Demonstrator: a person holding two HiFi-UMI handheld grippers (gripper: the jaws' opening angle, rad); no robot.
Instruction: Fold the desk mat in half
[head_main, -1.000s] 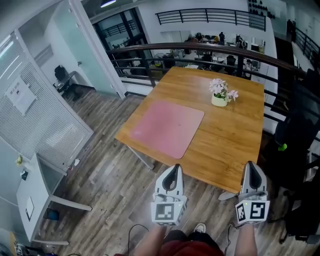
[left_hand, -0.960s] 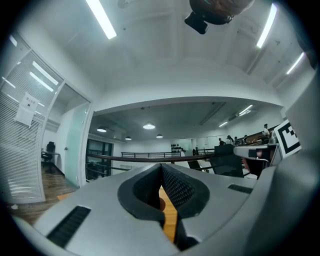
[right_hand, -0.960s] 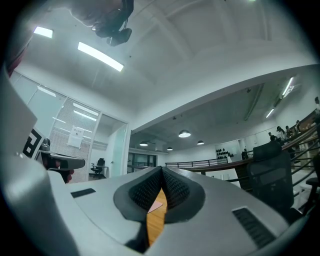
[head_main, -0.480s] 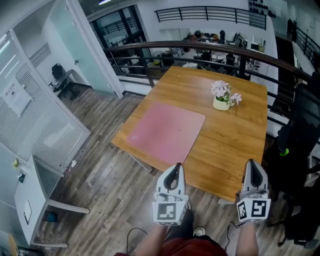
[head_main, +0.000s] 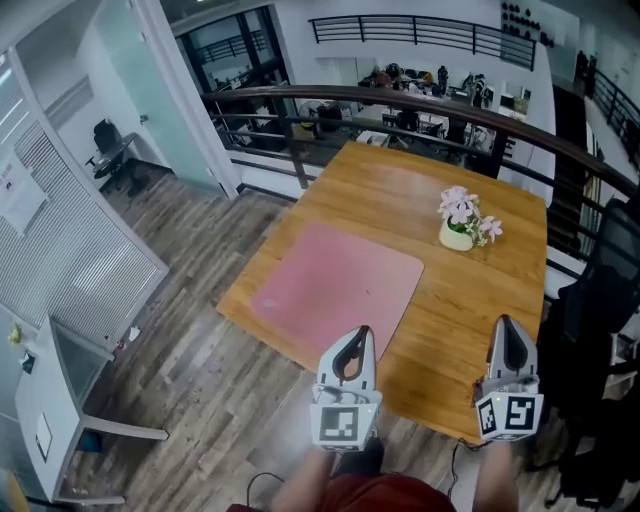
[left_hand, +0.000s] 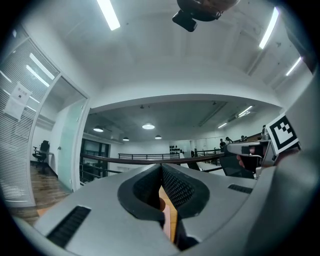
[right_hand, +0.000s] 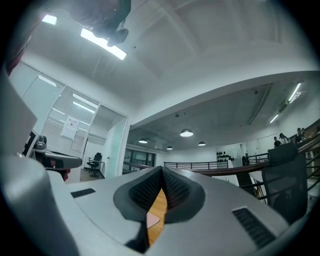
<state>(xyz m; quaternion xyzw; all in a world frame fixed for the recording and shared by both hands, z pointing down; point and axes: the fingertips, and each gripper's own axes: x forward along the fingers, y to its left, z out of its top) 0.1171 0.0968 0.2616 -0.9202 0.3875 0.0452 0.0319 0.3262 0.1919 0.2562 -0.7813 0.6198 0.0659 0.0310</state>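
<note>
A pink desk mat (head_main: 335, 285) lies flat and unfolded on the left half of a wooden table (head_main: 490, 310) in the head view. My left gripper (head_main: 361, 334) is shut and empty, held just short of the table's near edge, in front of the mat's near corner. My right gripper (head_main: 507, 323) is also shut and empty, over the table's near right corner. In the left gripper view (left_hand: 161, 167) and the right gripper view (right_hand: 162, 170) the jaws meet at the tips, with a sliver of table and mat showing below.
A white pot of pink flowers (head_main: 462, 222) stands on the table right of the mat. A dark railing (head_main: 400, 100) runs behind the table. A black chair (head_main: 600, 320) stands at the right. A white cabinet (head_main: 60, 400) is at the lower left on the wood floor.
The view has moved closer to the table, so the mat and table sit lower and nearer. Both grippers stay shut and now reach the table's near edge.
</note>
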